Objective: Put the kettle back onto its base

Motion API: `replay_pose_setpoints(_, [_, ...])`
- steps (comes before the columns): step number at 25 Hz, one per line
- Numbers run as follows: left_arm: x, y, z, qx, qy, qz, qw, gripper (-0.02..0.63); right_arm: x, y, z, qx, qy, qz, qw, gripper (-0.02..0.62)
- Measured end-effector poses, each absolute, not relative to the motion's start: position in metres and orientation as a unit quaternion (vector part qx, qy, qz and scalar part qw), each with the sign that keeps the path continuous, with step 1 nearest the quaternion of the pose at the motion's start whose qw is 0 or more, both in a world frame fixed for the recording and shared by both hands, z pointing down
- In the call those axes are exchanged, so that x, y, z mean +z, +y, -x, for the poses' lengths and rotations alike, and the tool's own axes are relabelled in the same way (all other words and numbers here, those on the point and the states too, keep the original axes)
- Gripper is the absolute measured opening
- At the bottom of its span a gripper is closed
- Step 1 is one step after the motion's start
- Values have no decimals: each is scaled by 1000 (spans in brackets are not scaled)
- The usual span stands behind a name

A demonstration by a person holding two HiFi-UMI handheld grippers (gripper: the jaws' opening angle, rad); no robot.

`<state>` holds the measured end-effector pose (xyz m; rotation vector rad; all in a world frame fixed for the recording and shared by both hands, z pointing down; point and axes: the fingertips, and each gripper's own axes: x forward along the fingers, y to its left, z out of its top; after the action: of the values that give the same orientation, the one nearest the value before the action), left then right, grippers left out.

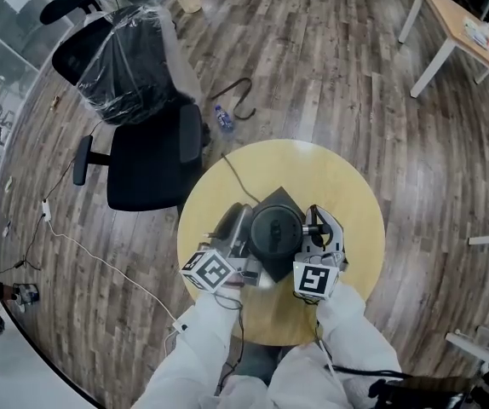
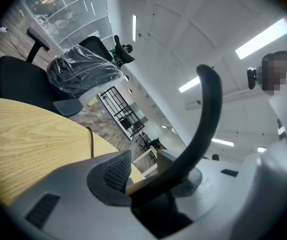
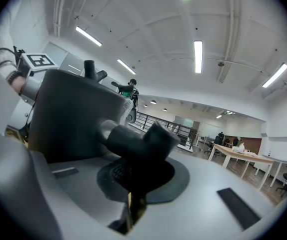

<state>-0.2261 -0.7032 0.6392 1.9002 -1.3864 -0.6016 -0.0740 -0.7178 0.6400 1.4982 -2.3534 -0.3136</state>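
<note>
The black kettle (image 1: 276, 231) is seen from above at the middle of the round wooden table (image 1: 347, 186), over a black square base (image 1: 280, 198). I cannot tell whether it rests on the base. My right gripper (image 1: 317, 239) is at its right side. In the right gripper view the right gripper (image 3: 135, 184) is shut on the kettle's stubby black side handle (image 3: 133, 139), with the kettle body (image 3: 73, 114) to the left. My left gripper (image 1: 238, 228) is at the kettle's left. A curved black bar (image 2: 203, 129) passes between the left gripper's (image 2: 138, 166) jaws, and a gap shows beside one pad (image 2: 111, 171).
A thin black cable (image 1: 227, 173) runs across the table's far side. An office chair (image 1: 151, 164) with a plastic-wrapped backrest (image 1: 129, 75) stands at the table's left. A small bottle (image 1: 223, 119) and a black strap (image 1: 240, 92) lie on the floor beyond. A desk (image 1: 462, 24) stands at the far right.
</note>
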Motion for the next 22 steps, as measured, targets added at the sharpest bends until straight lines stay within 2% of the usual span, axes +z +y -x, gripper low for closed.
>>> replay_pose_setpoints(6, [645,-699,236,-257,-560,-699,362,150,641,-719,70,-94,-821,-537,172,27])
replay_pose_setpoints(12, [647,-668,236,-251,-575,-685,370,172,643,-709,52,-46,-811,-566,142,113])
replay_pose_setpoints(22, [642,-609,223,-184,-584,-708,351,184,647,-658,36,-16,-800,-580,155,118])
